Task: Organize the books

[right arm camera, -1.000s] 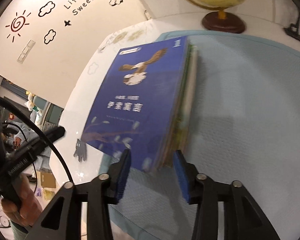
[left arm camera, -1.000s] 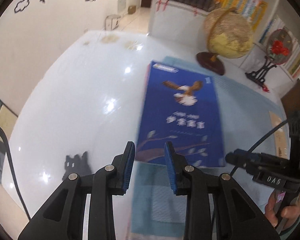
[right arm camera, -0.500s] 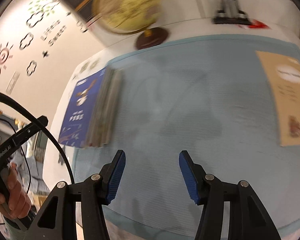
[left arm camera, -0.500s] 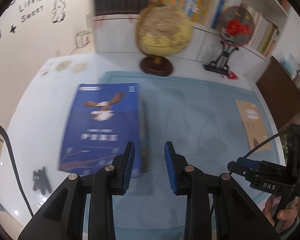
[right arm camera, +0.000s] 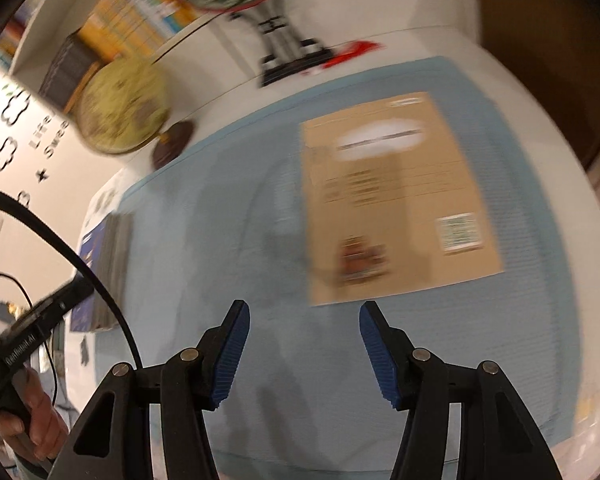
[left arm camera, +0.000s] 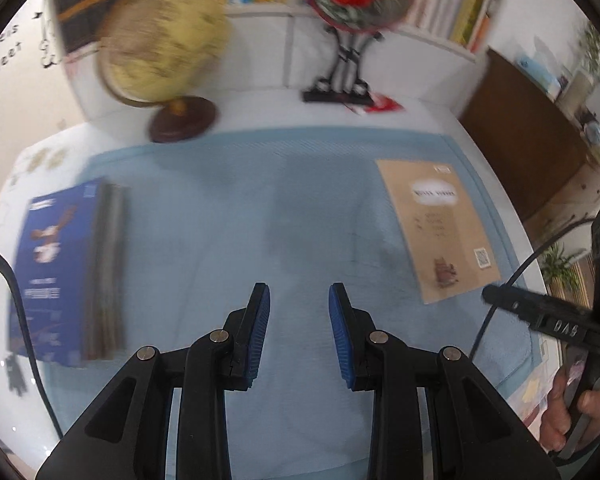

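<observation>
The mat (left arm camera: 284,184) is pale blue with a fine ribbed weave, and the table (left arm camera: 260,108) under it is glossy white. One book, the blue book (left arm camera: 48,264), has a deep blue cover with a brown and white bird and pale lettering; the tan book (right arm camera: 395,196) is kraft brown with a white oval label, dark text lines and a black-and-white QR code. Both the left gripper (left arm camera: 299,334) and right gripper (right arm camera: 304,354) are black with ridged blue pads (left arm camera: 258,332), while the globe (left arm camera: 160,46) is mottled yellow on a dark red-brown base.

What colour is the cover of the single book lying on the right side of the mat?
Tan, kraft-paper brown, with a white oval title patch; the book shows best in the right wrist view.
</observation>
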`<state>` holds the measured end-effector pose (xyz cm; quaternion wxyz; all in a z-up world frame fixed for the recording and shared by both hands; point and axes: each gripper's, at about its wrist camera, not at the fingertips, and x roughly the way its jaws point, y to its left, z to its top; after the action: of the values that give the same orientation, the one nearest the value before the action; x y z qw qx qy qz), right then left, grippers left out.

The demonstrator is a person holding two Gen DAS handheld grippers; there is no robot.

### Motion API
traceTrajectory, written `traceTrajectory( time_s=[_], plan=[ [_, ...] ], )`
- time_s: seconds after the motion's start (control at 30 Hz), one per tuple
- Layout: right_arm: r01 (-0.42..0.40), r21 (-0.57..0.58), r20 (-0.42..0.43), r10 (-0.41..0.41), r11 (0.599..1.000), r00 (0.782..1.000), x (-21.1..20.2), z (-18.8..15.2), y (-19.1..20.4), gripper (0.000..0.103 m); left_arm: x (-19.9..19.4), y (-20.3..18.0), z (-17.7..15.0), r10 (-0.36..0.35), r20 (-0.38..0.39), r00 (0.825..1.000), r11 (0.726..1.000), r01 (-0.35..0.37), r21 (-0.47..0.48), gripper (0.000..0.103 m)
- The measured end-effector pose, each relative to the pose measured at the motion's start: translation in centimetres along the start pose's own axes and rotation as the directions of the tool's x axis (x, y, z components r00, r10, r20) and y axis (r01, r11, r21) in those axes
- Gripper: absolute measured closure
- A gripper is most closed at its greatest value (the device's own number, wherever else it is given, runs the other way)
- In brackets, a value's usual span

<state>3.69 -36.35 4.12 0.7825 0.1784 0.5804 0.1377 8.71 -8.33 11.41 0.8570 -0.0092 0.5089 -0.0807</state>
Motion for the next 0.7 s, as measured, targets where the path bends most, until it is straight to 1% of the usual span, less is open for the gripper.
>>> traceTrajectory(
  time_s=[0.07, 0.2, 0.3, 0.37, 0.43, 0.5, 0.53, 0.6, 0.63, 0.7],
  plan=[
    [0.011, 0.032, 0.005, -0.011, 0.999, 1.000, -0.4, 0.6, -2.8, 0.047, 1.9, -1.9, 0.1, -0.030, -0.025, 0.999, 1.000, 0.031, 0.007, 0.075],
    [0.036, 0.080, 0.014, -0.037, 0.996, 0.999, -0.1, 1.9, -6.7, 0.047, 5.9, -5.2, 0.3, -0.074, -0.079, 0.994, 0.997, 0.074, 0.001, 0.075],
    [0.065, 0.088, 0.027, -0.068, 0.994, 0.997, 1.2, 3.3, -9.0, 0.047, 9.0, -7.3, 0.8, -0.144, -0.108, 0.984, 0.989, 0.142, -0.025, 0.075],
    [0.088, 0.067, 0.033, -0.090, 0.994, 0.995, 2.4, 4.1, -9.6, 0.047, 11.1, -8.7, 1.2, -0.176, -0.118, 0.977, 0.984, 0.173, -0.037, 0.075],
    [0.117, 0.040, 0.038, -0.119, 0.992, 0.992, 3.6, 4.8, -9.8, 0.056, 13.0, -10.0, 1.5, -0.171, -0.134, 0.976, 0.985, 0.167, -0.041, 0.075],
    [0.151, 0.014, 0.036, -0.151, 0.988, 0.988, 4.7, 5.1, -9.7, 0.059, 14.2, -11.0, 1.5, -0.184, -0.142, 0.973, 0.983, 0.179, -0.044, 0.075],
    [0.166, 0.004, 0.044, -0.166, 0.986, 0.985, 5.1, 5.1, -9.6, 0.060, 14.7, -11.3, 1.5, -0.181, -0.154, 0.971, 0.983, 0.176, -0.047, 0.075],
    [0.178, -0.010, 0.058, -0.177, 0.984, 0.982, 5.3, 5.0, -9.5, 0.060, 15.5, -11.9, 1.3, -0.195, -0.170, 0.966, 0.981, 0.190, -0.046, 0.075],
    [0.180, -0.016, 0.061, -0.179, 0.984, 0.982, 5.2, 4.9, -9.3, 0.060, 15.4, -12.1, 1.2, -0.192, -0.166, 0.967, 0.981, 0.189, -0.034, 0.075],
    [0.166, -0.029, 0.056, -0.164, 0.986, 0.985, 5.1, 4.7, -9.3, 0.059, 15.3, -12.6, 1.2, -0.195, -0.184, 0.963, 0.980, 0.197, -0.006, 0.074]
  ],
)
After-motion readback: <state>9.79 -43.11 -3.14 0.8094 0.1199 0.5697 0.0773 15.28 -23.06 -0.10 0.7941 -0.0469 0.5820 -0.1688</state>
